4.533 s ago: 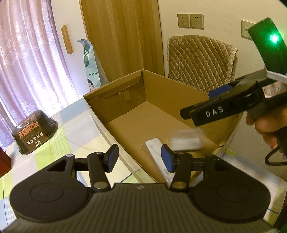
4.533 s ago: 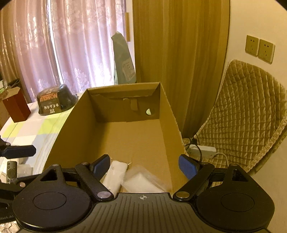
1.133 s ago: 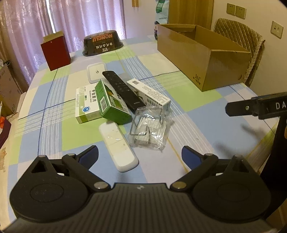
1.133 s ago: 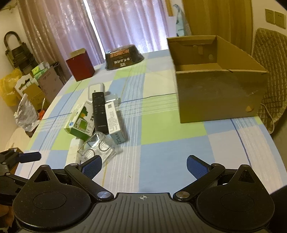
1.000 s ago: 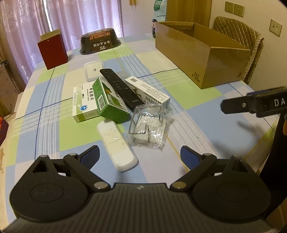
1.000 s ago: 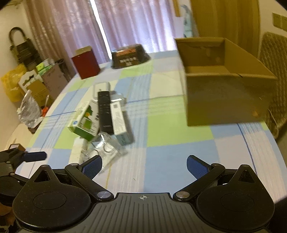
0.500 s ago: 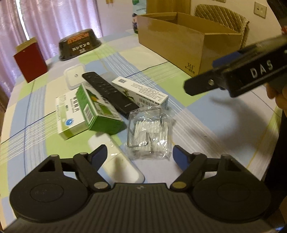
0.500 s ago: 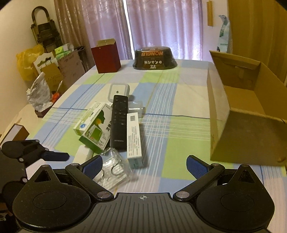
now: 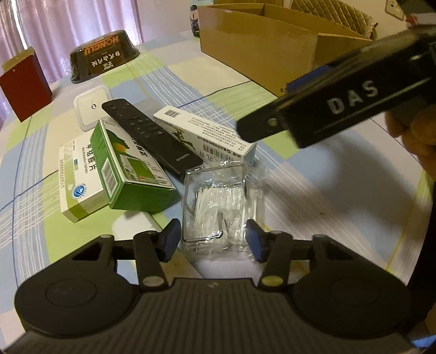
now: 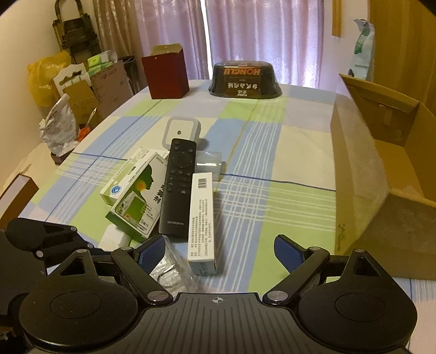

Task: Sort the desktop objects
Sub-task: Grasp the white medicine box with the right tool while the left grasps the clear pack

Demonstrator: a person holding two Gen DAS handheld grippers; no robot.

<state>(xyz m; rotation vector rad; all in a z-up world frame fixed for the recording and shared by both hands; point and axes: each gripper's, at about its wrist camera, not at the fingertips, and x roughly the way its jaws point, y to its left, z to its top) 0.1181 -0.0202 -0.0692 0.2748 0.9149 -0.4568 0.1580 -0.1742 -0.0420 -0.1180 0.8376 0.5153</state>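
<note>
A clear plastic packet (image 9: 220, 209) lies on the checked tablecloth between the fingers of my left gripper (image 9: 214, 241), which press its two sides. Behind it are a long white box (image 9: 204, 133), a black remote (image 9: 152, 139), a green box (image 9: 128, 168), a white and green box (image 9: 76, 179) and a white square device (image 9: 91, 106). My right gripper (image 10: 219, 253) is open, low over the near end of the long white box (image 10: 201, 217). One of its fingers (image 9: 340, 106) crosses the left wrist view above the pile. The cardboard box (image 10: 357, 168) stands open to the right.
At the far end of the table sit a black bowl package (image 10: 244, 79) and a dark red box (image 10: 166, 75). Bags and cartons (image 10: 70, 89) crowd the floor beyond the left table edge. A quilted chair (image 9: 335, 13) stands behind the cardboard box.
Both grippers came away from the cardboard box and down to the pile. My left gripper's fingers narrowed onto the clear packet. The right gripper swung left over the long white box.
</note>
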